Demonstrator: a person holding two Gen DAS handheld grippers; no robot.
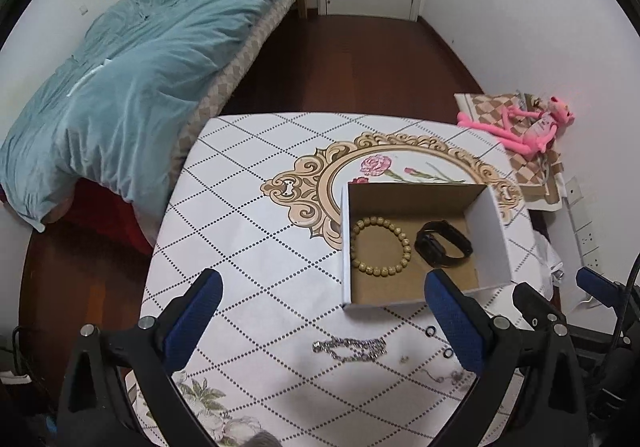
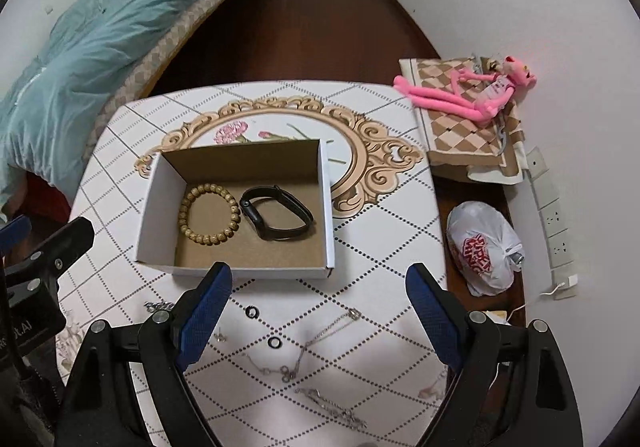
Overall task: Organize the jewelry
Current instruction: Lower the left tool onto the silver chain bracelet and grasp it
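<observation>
- Cardboard box sits just ahead of both tools on the worktop, and it already holds a beaded bracelet and a black band, side by side.
- Left tool is spread wide with nothing in it. Right tool is the same, wide apart and empty.
- So I'd say we're mid-sort: two pieces boxed, the loose stuff left to grab.
- Chunky silver chain lies bunched on the cloth right between the left tool's fingers, below the box's near wall. Its long axis runs crosswise to the tool, side to side.
- Under the right tool there's a thin necklace strung diagonally, far end up toward the right finger, plus another fine chain closer in.
- Two small black rings sit between the necklace and the box.
- Next move, I reckon: drop the left tool straight down and close across the chain's short side, low enough to catch the links.
</observation>
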